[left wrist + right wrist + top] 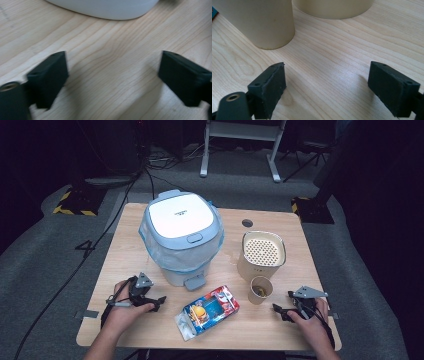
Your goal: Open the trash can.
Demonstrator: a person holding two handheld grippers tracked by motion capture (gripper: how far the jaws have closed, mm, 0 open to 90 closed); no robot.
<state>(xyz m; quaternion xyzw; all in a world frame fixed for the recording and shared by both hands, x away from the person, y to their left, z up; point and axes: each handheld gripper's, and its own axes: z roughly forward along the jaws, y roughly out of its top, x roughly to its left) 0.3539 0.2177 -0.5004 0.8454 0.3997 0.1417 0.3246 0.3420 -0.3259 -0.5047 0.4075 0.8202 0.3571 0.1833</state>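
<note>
Left gripper (156,302): jaws spread, empty; bin (181,236) just ahead.
Right gripper (280,310): jaws spread, empty; cup (260,290) near, snack pack (209,311) between both.

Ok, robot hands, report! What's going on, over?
Left gripper open, empty. Right gripper open, empty, near cup. Bin lid shut. Snack pack between grippers.

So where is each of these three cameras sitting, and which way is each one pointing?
High view: above the person's side, looking forward and down on the table; forearms, left tool and right tool show.
Left gripper view: rides the left tool, facing the bin; open black jaws show.
Right gripper view: rides the right tool, facing the paper cup and canister; open jaws show.
Shared: high and right gripper views both show the cup.
</note>
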